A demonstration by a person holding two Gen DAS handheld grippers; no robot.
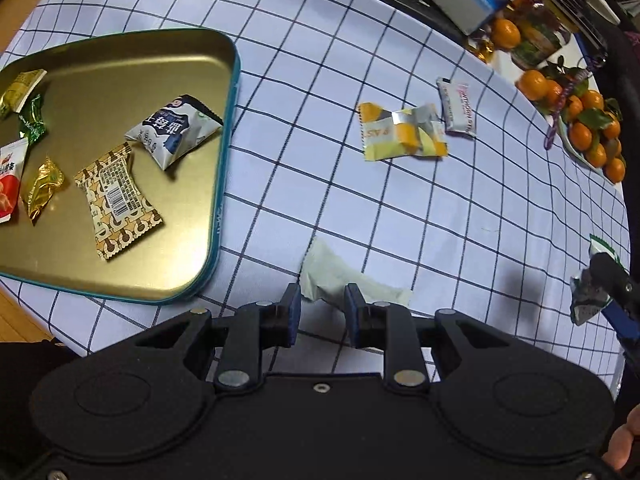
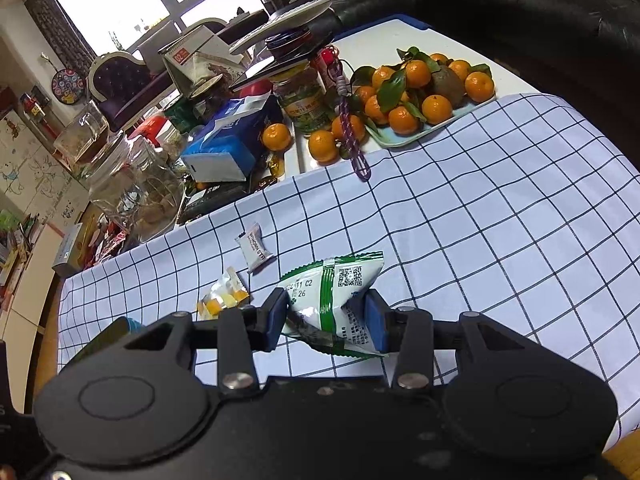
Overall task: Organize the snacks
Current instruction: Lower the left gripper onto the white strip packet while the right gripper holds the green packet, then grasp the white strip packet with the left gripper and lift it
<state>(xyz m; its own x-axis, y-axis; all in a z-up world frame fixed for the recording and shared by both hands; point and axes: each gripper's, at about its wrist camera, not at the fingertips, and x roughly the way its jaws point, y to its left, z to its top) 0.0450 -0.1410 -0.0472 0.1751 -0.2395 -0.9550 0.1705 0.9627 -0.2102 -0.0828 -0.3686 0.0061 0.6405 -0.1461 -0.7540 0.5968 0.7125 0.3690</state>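
Note:
A gold tin tray (image 1: 120, 60) with a teal rim lies at the left and holds several wrapped snacks, among them a blue-white packet (image 1: 174, 130) and a brown patterned packet (image 1: 118, 200). My left gripper (image 1: 322, 294) is open, its jaws on either side of a pale green packet (image 1: 340, 276) on the cloth. A yellow-silver packet (image 1: 402, 132) and a grey-white packet (image 1: 456, 106) lie farther out. My right gripper (image 2: 327, 312) is shut on a green-white packet (image 2: 336, 288); it also shows at the right edge of the left wrist view (image 1: 608, 280).
A blue-checked white cloth (image 2: 480, 220) covers the table. At its far side stand a plate of oranges (image 2: 424, 96), loose oranges (image 2: 320, 144), a tissue box (image 2: 228, 144), glass jars (image 2: 132, 188) and other clutter. A black sofa (image 2: 520, 8) is behind.

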